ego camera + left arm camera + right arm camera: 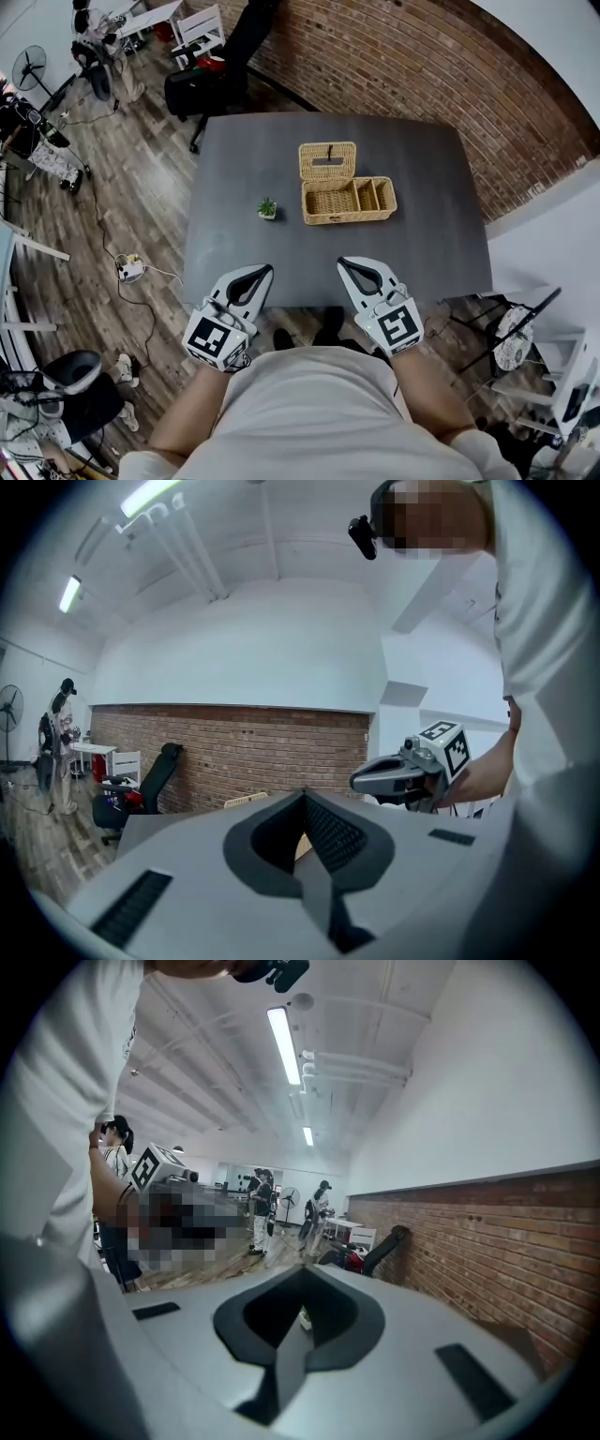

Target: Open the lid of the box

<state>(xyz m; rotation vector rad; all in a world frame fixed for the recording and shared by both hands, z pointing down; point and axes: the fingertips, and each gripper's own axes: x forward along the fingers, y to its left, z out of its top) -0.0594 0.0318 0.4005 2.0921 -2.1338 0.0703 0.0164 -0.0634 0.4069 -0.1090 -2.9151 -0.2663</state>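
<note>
Already lidless wicker box [347,217], three compartments [330,201], lid [319,172] flat just behind

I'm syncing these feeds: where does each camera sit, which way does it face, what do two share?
Head view: on head, steeply down at table, open wicker box; left gripper, right gripper, forearms show.
Left gripper view: on it, level toward brick wall; own shut fingers, right gripper.
Right gripper view: on it, along that wall; own shut fingers, left gripper.
Shared: black chair.

Left gripper [263,273] and right gripper [344,266] are held side by side, apart, pointing forward, each with jaws together and empty.
</note>
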